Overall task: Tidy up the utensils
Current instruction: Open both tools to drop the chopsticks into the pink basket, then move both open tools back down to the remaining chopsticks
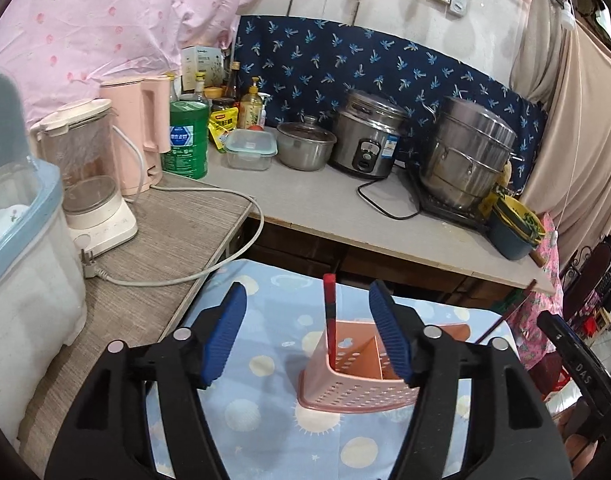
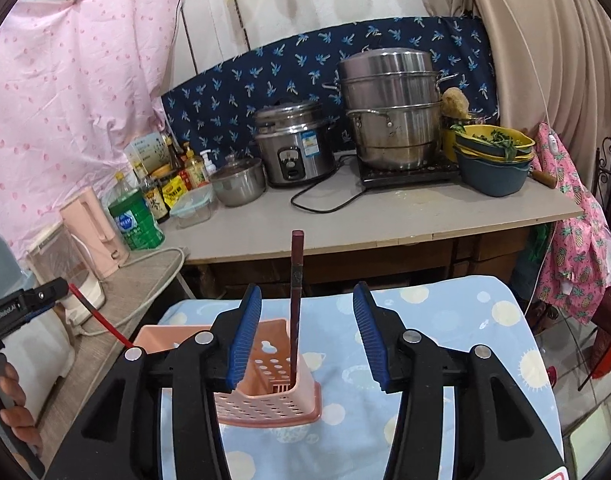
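Left hand-held gripper (image 1: 307, 322) open, red chopstick (image 1: 330, 312) upright in pink holder (image 1: 357, 376), blue cloth (image 1: 265, 364)

Soft even daylight, fisheye-warped edges

A salmon-pink perforated caddy (image 2: 265, 396) holds a dark red chopstick (image 2: 295, 304). Beneath the caddy lies a pale blue cloth (image 2: 445, 360) with cream dots and suns. Behind it hangs navy palm-print fabric (image 2: 289, 80).

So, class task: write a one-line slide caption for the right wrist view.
Open right gripper flanks a dark chopstick standing in the pink utensil holder on a blue patterned cloth.
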Available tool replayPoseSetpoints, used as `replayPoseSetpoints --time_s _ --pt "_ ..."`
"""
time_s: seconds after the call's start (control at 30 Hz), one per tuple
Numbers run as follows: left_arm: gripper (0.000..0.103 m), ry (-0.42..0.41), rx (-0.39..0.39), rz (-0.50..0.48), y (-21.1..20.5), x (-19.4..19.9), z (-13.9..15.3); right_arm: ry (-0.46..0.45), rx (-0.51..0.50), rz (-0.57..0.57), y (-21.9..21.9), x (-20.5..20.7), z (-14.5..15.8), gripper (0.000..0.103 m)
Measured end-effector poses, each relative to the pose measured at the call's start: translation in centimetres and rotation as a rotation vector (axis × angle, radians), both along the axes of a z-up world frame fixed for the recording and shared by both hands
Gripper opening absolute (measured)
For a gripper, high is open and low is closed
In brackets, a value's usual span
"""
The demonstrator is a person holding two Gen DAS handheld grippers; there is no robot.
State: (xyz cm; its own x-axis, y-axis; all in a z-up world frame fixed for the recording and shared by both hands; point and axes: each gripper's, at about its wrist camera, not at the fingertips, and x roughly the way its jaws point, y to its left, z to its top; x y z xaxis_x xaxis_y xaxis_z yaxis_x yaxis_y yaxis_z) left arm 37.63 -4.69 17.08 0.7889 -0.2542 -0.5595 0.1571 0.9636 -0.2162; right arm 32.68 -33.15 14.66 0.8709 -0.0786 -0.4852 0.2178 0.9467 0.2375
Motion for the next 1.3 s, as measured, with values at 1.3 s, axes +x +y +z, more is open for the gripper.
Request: replayPoseSetpoints --time_s 1.3 --pt "0.082 0.215 0.199 -0.030 5.4 -30.3 -16.4 0.292 -0.066 0.124 11.8 -30.4 -15.8 0.059"
